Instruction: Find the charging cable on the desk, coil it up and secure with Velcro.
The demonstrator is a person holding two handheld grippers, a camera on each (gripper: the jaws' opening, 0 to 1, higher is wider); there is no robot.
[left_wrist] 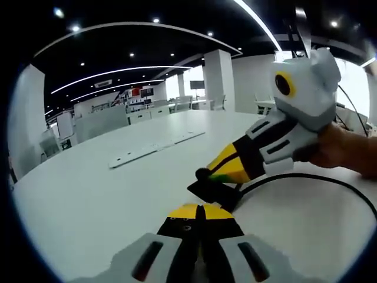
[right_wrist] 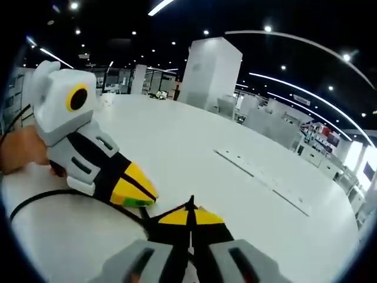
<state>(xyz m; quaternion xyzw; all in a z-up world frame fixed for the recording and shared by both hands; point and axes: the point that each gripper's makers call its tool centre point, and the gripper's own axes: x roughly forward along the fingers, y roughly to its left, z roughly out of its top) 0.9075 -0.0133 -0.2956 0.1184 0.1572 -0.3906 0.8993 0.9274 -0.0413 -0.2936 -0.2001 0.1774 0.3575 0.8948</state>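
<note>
A thin black charging cable [left_wrist: 330,180] curves across the white desk [left_wrist: 106,194] to a flat black Velcro tab [left_wrist: 213,191] — the right gripper [left_wrist: 221,171] pinches it there. The left gripper [left_wrist: 199,212] sits closed, just beside. In the right gripper view the tab is hidden — only cable [right_wrist: 65,194] shows.

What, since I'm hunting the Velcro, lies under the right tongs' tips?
A flat black piece on the white desk, the black cable running off it. The right tongs cover its far edge.
</note>
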